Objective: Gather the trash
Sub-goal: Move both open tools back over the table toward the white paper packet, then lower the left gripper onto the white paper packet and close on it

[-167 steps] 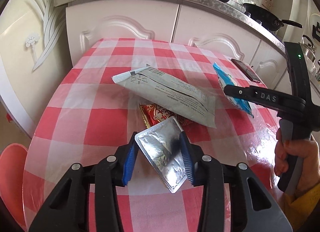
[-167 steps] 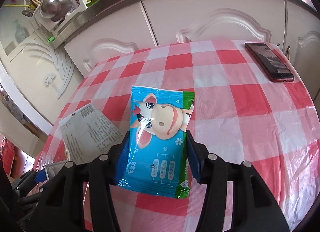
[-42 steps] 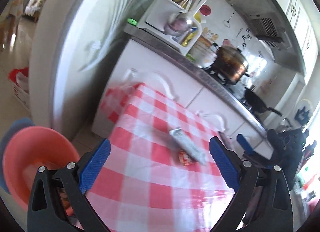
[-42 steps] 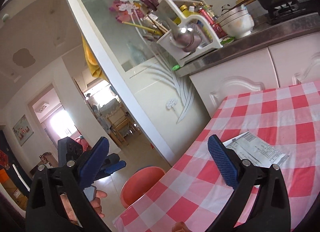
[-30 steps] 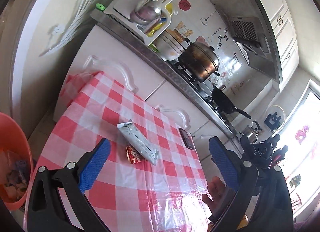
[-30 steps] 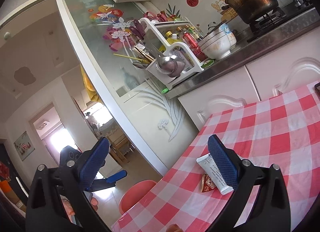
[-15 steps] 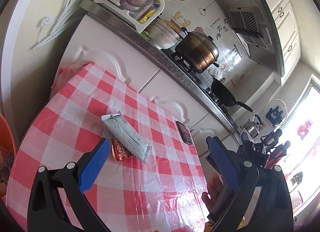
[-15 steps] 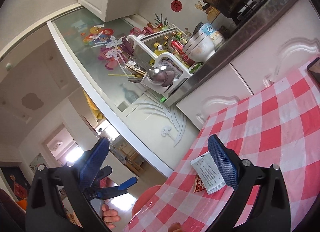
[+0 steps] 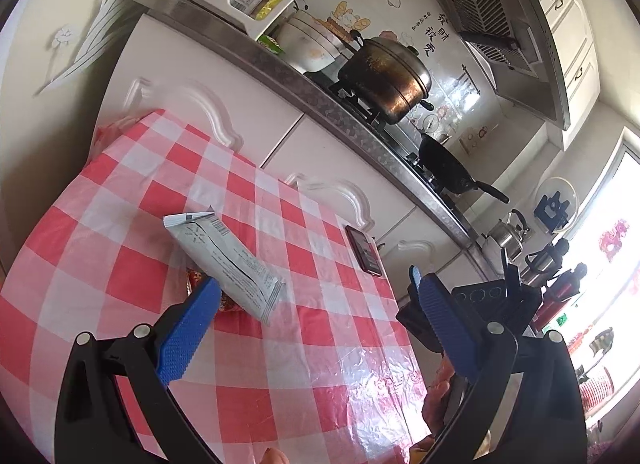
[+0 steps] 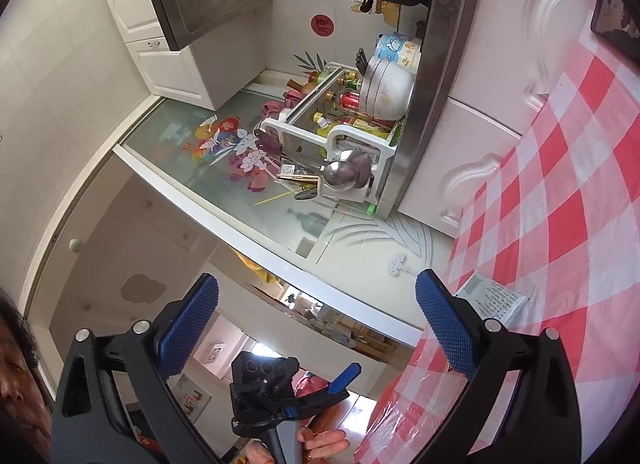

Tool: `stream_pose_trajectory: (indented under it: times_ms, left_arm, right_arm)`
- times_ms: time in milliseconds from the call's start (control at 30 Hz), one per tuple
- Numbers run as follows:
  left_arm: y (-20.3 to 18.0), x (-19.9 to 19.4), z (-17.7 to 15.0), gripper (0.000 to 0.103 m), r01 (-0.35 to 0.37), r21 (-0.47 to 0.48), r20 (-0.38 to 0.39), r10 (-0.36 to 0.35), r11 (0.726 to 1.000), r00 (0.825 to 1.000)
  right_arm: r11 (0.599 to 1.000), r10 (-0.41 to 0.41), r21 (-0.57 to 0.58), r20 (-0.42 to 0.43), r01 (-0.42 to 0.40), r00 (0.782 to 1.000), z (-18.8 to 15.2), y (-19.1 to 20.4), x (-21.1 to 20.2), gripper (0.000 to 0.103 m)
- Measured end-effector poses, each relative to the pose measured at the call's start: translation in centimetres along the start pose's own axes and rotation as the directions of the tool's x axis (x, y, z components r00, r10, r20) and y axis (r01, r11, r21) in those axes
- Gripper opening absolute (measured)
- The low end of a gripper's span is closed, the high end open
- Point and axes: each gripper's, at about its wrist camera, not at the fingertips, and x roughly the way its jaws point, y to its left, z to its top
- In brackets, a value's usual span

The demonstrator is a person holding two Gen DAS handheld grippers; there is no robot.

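A long grey printed wrapper [image 9: 224, 256] lies on the red-and-white checked tablecloth [image 9: 120, 248], partly over a small red packet [image 9: 200, 288]. My left gripper [image 9: 316, 316] is open and empty, held above the table's near side with the wrapper just beyond its left finger. My right gripper [image 10: 316, 316] is open and empty, rolled sideways and raised, facing the kitchen wall. The grey wrapper shows in the right wrist view [image 10: 492, 300] beside the right finger. The left gripper [image 10: 288, 388] shows low in that view.
A dark phone [image 9: 364, 250] lies near the table's far right edge. White cabinets [image 9: 224, 111] and a counter with a large pot [image 9: 384, 79] and a black pan [image 9: 448, 171] stand behind the table. A dish rack [image 10: 336, 151] sits on the counter end.
Both grippers held wrappers 5.6 s ago and are now empty and open. The left gripper swung from the orange bin back over the table. The right gripper rolled sideways.
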Motion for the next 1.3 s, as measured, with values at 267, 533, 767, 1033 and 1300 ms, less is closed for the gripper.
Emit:
stream_pose_trajectory:
  times_ms: [267,533,767,1033,1300]
  left_arm:
    - [0.4,1.4,-0.2,0.098,-0.048,0.036,-0.029,0.050,0.998,0.998]
    - [1.9,5.5,-0.5,0.098,-0.118,0.045,-0.171,0.124,0.992,0.977]
    - [2.6,9.9,0.3,0.097,-0.227,-0.037,-0.209,0.215,0.973,0.954]
    - [0.9,15.5,1.8,0.097,-0.376,0.041,-0.214,0.376,0.926,0.902]
    - [0.1,20.9,1.9,0.097,-0.518,0.300,-0.190,0.583,0.801,0.790]
  right_arm:
    - [1.000,-0.026,0.000,-0.019,0.026,0.999,0.2,-0.6,0.2,0.099]
    - [0.945,-0.316,-0.137,-0.162,0.296,0.935,-0.8,-0.9,2.6,0.099]
    - [0.820,-0.552,-0.272,-0.147,0.503,0.821,-1.7,-1.4,3.2,0.099]
    - [0.791,-0.584,-0.305,-0.114,0.531,0.804,-1.2,-1.5,2.2,0.099]
    - [0.810,-0.566,-0.238,-0.076,0.536,0.821,0.0,-2.2,-0.1,0.099]
